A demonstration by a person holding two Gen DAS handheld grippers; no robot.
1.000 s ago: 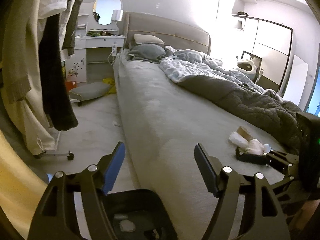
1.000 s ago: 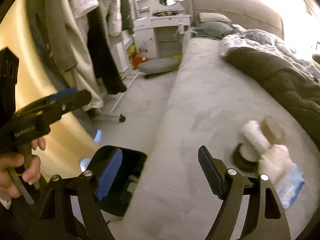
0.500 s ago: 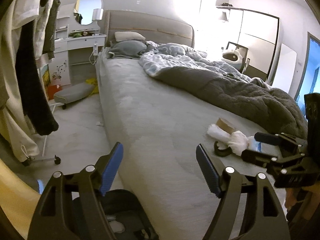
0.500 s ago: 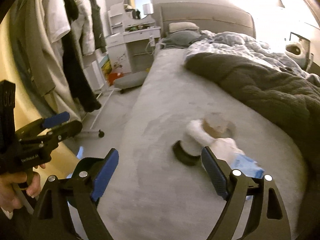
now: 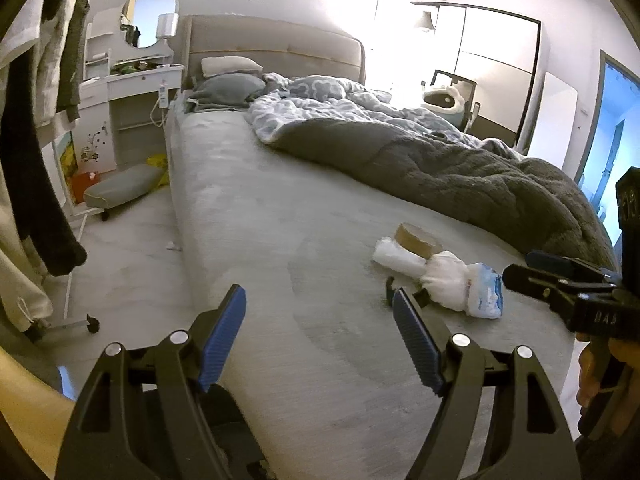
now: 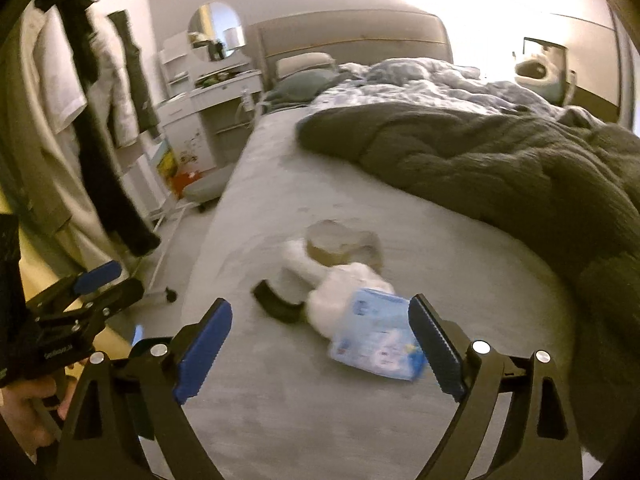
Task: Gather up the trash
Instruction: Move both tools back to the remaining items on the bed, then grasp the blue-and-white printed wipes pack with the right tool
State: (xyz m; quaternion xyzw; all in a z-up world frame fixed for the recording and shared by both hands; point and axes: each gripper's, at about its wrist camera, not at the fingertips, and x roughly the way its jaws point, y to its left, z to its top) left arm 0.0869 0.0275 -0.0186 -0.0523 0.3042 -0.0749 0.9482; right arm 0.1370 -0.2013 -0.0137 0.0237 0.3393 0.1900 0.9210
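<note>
Both grippers spread, nothing pinched: left gripper; right gripper, jaws just widened, above blue-and-white plastic packet on grey bed.

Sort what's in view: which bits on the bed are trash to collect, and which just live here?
Trash, on the bed sheet:
- cardboard tape roll
- white crumpled wad
- blue-and-white packet
- curved black piece

Just lying about:
- grey duvet
- pillows
- hanging clothes
- floor cushion
</note>
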